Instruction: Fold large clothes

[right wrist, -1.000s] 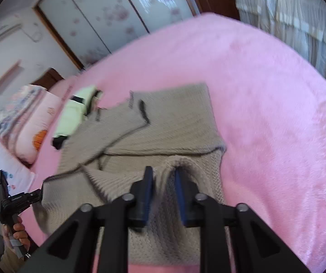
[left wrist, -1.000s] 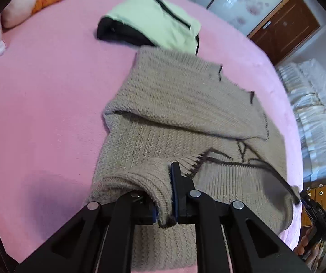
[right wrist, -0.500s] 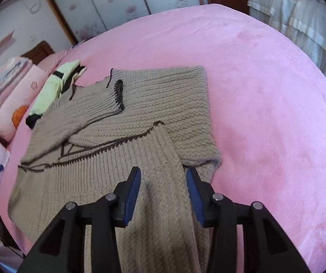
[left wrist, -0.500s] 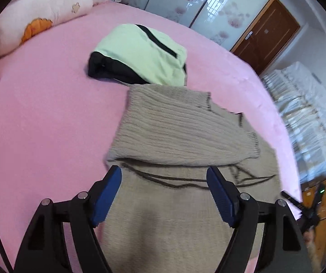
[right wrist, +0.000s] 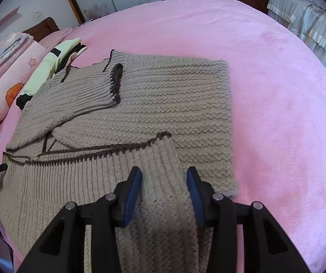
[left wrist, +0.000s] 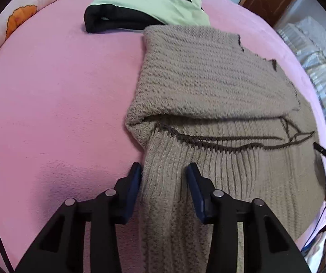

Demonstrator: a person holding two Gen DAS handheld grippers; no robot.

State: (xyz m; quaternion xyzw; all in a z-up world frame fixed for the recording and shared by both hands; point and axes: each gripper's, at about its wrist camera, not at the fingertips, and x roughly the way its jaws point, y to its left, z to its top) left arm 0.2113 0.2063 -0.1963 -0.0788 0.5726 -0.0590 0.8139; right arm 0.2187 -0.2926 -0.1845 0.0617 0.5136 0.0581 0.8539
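Observation:
A large beige knitted sweater [left wrist: 208, 79] with dark brown trim lies on the pink bed, its ribbed hem folded up over the body. It also shows in the right wrist view [right wrist: 163, 104], a sleeve folded across it. My left gripper [left wrist: 164, 177] is open, its pads straddling the folded hem's left edge. My right gripper [right wrist: 164, 179] is open over the hem's right edge, holding nothing.
A folded light-green and black garment [left wrist: 144, 4] lies beyond the sweater, also in the right wrist view [right wrist: 56, 66]. Pink pillows [right wrist: 10, 79] sit at the bed's head. White drapery [right wrist: 308, 18] hangs right. The pink bedspread [right wrist: 288, 113] surrounds the sweater.
Both grippers carried the hem up over the sweater, then opened and let it go. The hem now lies flat across the body. The left jaws have narrowed since half a second ago.

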